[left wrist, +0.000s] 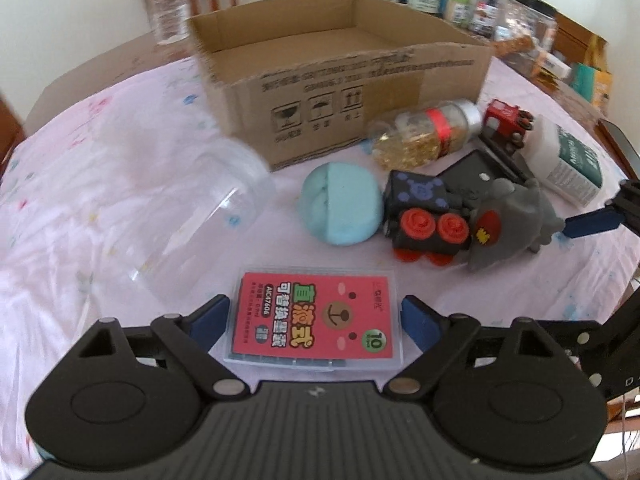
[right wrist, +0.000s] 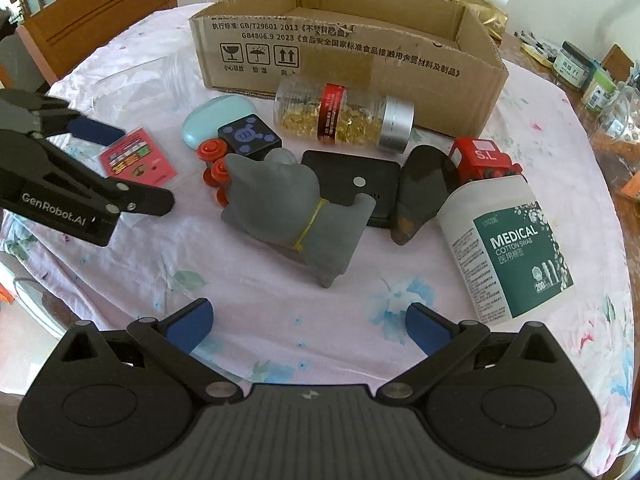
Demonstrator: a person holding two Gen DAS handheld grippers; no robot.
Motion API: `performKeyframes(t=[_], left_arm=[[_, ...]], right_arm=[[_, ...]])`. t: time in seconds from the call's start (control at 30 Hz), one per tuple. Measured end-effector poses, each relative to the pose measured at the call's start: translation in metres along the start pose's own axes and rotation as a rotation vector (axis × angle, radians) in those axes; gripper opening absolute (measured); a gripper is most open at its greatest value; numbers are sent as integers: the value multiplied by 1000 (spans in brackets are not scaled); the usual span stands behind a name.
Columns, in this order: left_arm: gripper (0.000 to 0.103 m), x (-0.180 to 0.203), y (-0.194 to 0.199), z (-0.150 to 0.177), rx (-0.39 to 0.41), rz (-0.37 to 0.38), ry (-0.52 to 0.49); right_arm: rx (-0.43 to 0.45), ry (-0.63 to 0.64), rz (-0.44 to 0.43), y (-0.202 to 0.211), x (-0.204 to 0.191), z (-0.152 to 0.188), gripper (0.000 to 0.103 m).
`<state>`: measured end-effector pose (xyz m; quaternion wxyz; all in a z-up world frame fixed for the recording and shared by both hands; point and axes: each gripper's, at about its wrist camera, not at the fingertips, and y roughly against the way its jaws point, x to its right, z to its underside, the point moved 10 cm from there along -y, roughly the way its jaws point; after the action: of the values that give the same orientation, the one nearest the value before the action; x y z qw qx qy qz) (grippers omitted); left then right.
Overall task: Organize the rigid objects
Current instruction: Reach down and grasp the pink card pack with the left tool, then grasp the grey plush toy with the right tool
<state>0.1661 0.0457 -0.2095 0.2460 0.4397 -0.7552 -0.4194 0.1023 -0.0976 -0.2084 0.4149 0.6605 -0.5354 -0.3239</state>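
Observation:
My left gripper (left wrist: 314, 316) is open, its blue pads on either side of a clear flat case with a red card (left wrist: 316, 318) lying on the pink cloth; the case also shows in the right wrist view (right wrist: 138, 158). My right gripper (right wrist: 308, 326) is open and empty above bare cloth, short of a grey cat figure (right wrist: 288, 208). An open cardboard box (left wrist: 340, 72) stands at the back, also in the right wrist view (right wrist: 352, 56). In front of it lie a capsule bottle (right wrist: 344, 116), a light blue case (left wrist: 340, 204), a black toy train (left wrist: 424, 220) and a red toy (right wrist: 480, 160).
A clear plastic jar (left wrist: 192, 208) lies left of the case. A white cotton swab tub (right wrist: 508, 252), a black flat device (right wrist: 352, 184) and a dark stone (right wrist: 420, 196) lie at right. Jars and bottles (left wrist: 520, 20) crowd the far right; wooden chairs (right wrist: 92, 12) ring the table.

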Motion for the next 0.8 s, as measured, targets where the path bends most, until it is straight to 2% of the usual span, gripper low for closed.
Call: performKeyframes(t=[0.23, 0.37, 0.43, 0.57, 0.73, 0.8], left_arm=[[91, -32, 21, 34, -29, -109, 189], [91, -37, 24, 41, -26, -123, 205], [92, -37, 24, 40, -24, -127, 208], [92, -39, 22, 38, -19, -127, 207], [92, -37, 23, 40, -21, -122, 196], [92, -37, 23, 39, -22, -120, 194]], right_arm=[[20, -6, 5, 0, 0, 0, 103], [-21, -16, -19, -1, -3, -6, 103], [-1, -44, -55, 2, -4, -13, 103], [9, -88, -53, -4, -3, -25, 103], [42, -193, -108, -3, -3, -42, 103], [55, -238, -102, -3, 0, -47, 103]])
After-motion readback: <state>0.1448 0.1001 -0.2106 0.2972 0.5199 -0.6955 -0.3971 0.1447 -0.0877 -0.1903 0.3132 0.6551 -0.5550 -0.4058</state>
